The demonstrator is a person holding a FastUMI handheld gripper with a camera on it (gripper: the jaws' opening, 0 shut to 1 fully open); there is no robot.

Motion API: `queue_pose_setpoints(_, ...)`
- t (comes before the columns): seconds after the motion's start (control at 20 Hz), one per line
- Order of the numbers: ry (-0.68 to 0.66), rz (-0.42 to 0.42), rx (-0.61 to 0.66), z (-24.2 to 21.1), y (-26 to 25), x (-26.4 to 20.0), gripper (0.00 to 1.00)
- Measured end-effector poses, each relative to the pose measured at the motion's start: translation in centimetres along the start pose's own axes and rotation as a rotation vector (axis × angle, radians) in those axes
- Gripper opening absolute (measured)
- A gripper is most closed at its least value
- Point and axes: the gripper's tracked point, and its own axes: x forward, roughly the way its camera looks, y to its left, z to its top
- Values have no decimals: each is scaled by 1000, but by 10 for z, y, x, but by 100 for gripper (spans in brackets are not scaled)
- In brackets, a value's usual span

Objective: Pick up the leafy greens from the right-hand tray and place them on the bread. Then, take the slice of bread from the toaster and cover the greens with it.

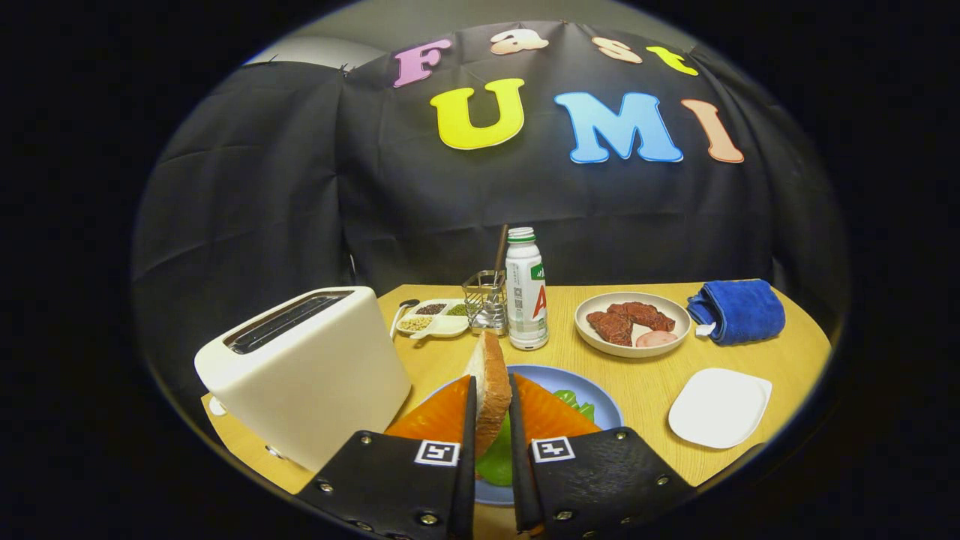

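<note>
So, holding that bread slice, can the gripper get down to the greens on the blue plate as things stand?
Probably yes. The gripper, shut on the bread slice, hangs right above the greens on the blue plate. Nothing stands between; the toaster is off to one side.

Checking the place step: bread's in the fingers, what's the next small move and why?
Probably lower and lay it flat. The gripper is shut on the bread slice, held on edge above the leafy greens on the blue plate; the toaster slots look empty.
</note>
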Motion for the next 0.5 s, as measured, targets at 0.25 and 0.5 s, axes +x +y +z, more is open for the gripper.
queue_pose_setpoints(0.25,21,-30,-16,-5,-12,2,31)
queue_pose_setpoints(0.5,34,-42,-18,-9,-21,7,41)
